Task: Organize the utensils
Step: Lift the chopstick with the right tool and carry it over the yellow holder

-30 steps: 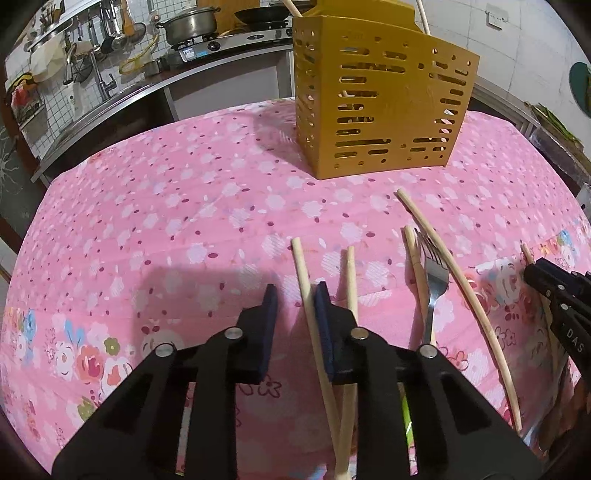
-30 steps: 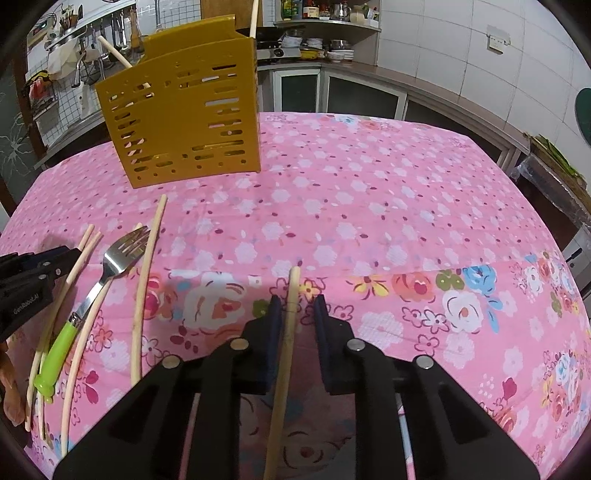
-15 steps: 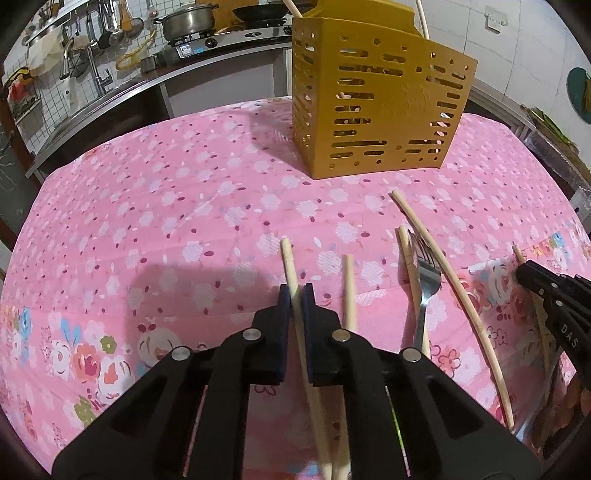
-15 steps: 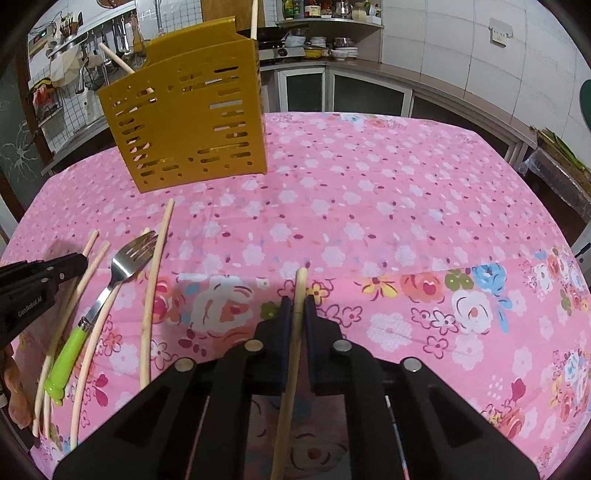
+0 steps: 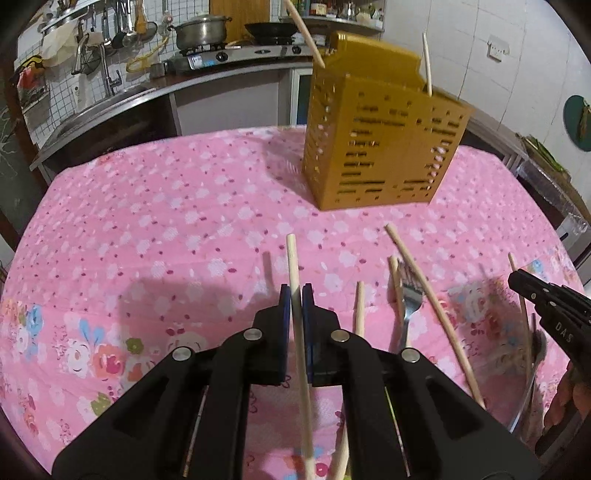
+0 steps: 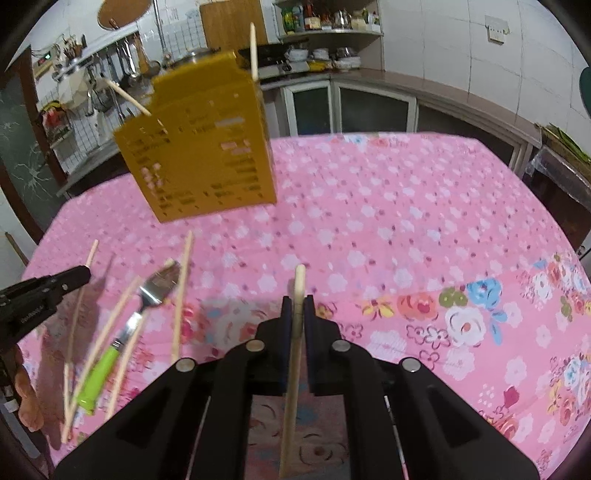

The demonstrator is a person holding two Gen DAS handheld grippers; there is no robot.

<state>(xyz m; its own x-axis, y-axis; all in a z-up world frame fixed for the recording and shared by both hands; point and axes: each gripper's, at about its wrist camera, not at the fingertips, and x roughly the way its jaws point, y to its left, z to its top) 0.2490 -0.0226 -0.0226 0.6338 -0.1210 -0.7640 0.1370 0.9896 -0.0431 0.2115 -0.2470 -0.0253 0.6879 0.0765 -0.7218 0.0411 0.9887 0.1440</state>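
Both jaws are clenching chopsticks — left gripper (image 5: 294, 295) one chopstick (image 5: 295, 291), right gripper (image 6: 296, 306) another chopstick (image 6: 297, 299) — holder (image 5: 380, 144) ahead holding two sticks; fork (image 5: 408, 306) and loose sticks (image 5: 432, 306) beside them waiting.

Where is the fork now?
The fork lies on the pink cloth, left in the right wrist view, among loose chopsticks, in front of the yellow holder.

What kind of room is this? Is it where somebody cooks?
Yes, it looks like a home kitchen. A steel pot sits on a gas stove, ladles and spoons hang on the tiled wall by the sink tap, and bottles fill a shelf. The pink flowered tablecloth suggests a family table.
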